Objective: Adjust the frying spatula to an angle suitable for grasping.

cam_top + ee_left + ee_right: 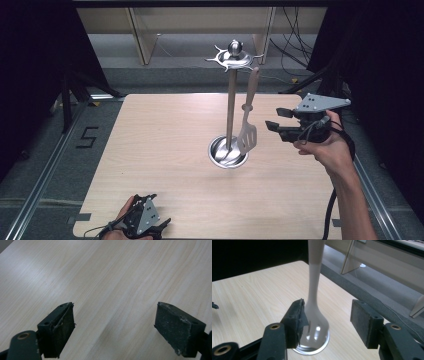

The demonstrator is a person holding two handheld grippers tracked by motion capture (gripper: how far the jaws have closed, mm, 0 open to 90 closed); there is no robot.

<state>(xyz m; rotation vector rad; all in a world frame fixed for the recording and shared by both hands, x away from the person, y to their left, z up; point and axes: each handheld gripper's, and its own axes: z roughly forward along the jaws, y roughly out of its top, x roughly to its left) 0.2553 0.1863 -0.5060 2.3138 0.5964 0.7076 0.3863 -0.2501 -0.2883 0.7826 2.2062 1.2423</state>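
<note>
Table: light wood. Stand upright near centre, pole rising from a round steel base, hooked crown on top. Spatula hangs from the crown, blade just above the base. Right gripper is held off the table just right of the spatula, jaws open; its own view puts the spatula between the jaws, probably not touching. Left gripper low at the near edge; its view shows jaws wide apart over bare wood
</note>
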